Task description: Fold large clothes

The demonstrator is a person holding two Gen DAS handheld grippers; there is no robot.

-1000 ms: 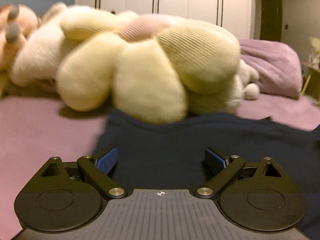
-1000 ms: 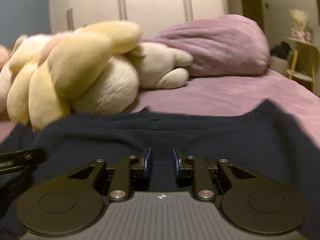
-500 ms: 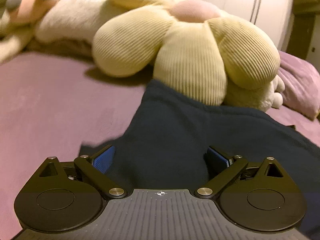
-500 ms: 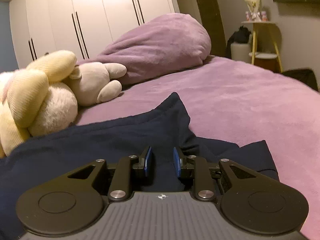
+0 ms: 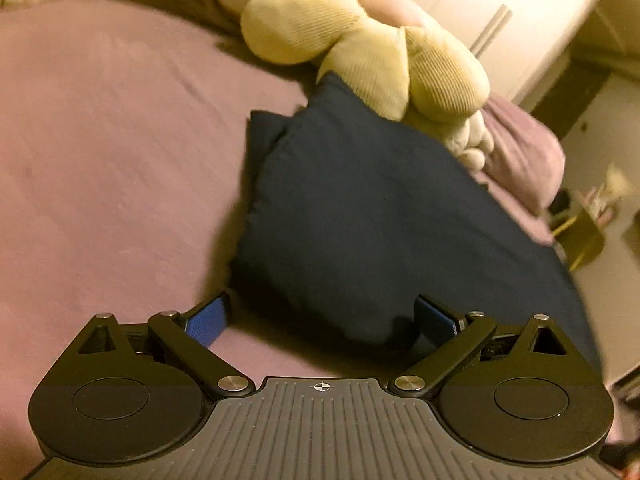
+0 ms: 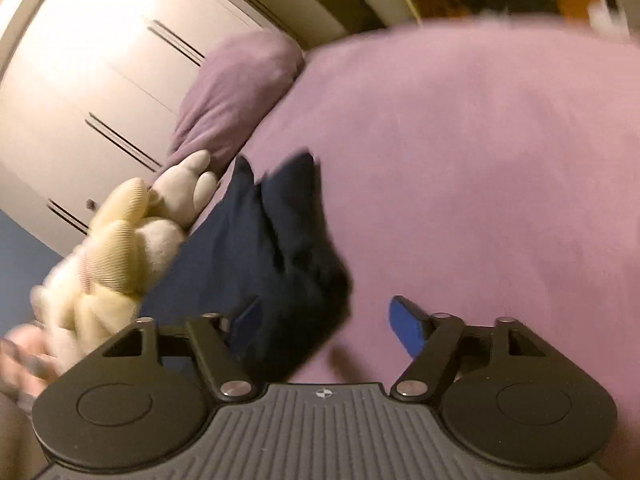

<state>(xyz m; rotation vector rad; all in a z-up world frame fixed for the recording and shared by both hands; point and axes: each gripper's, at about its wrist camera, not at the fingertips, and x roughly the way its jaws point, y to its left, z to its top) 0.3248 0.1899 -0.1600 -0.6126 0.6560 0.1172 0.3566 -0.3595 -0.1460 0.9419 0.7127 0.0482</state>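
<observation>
Your one garment [image 5: 360, 208] is a dark navy piece of heavy, matte cloth, lying on the purple bed [image 5: 100, 120]. From the left wrist view it reads as a broad slab with a rounded, doubled-over edge on its left side and a narrow flap poking out at the upper left corner. From the right wrist view the same garment [image 6: 276, 240] shows a bunched corner with two pointed folds standing up at its far end. Its far edge touches the yellow flower-shaped plush [image 5: 372, 52].

Your left gripper [image 5: 324, 316] has its jaws spread wide; the garment's near edge sits between them, and the pads do not press it. Your right gripper [image 6: 326, 320] has just been opening its jaws, and they now stand apart with the garment's corner lying between them, loose.

Counting what you can see: one garment, one yellow flower plush, at least one cream plush animal [image 6: 188, 184] tucked beside it, one purple pillow [image 6: 236, 92], and one white wardrobe [image 6: 88, 92] behind. The right view is blurred.
</observation>
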